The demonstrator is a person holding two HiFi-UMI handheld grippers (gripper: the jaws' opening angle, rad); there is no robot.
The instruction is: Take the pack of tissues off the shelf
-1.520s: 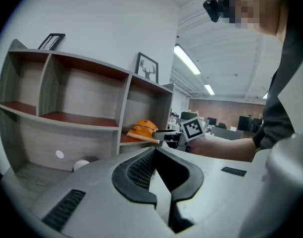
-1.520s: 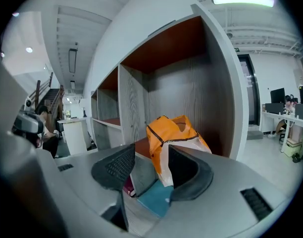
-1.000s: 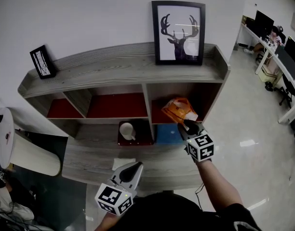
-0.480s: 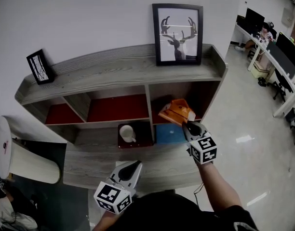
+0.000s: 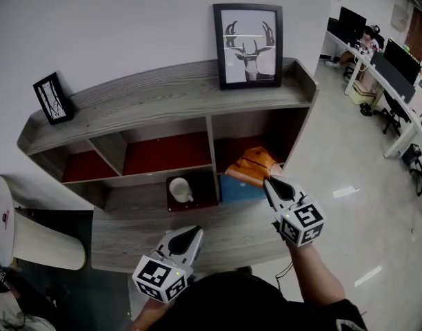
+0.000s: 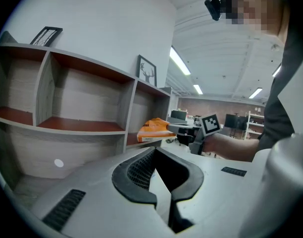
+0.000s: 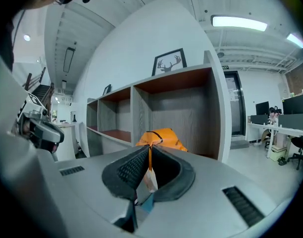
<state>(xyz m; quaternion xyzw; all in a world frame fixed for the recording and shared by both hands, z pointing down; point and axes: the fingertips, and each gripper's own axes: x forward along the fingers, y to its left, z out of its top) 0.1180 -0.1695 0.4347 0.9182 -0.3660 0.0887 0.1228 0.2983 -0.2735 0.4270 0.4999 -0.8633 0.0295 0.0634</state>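
Note:
The orange pack of tissues hangs at the mouth of the right compartment of the grey shelf, tilted. My right gripper is shut on its near edge. In the right gripper view the pack sticks out beyond the jaws, and its thin wrapper seam is pinched between the pads of the right gripper. My left gripper hovers low over the bottom shelf board, shut and empty. From the left gripper view I see its closed jaw tips, and further off the pack.
A white mug stands on a dark red tray in the lower middle compartment, with a blue item just right of it. A deer picture and a small frame stand on top. Office desks are at the far right.
The right gripper's jaws have closed on the pack's edge. The pack has come forward and down, out of the compartment. The left gripper has barely moved.

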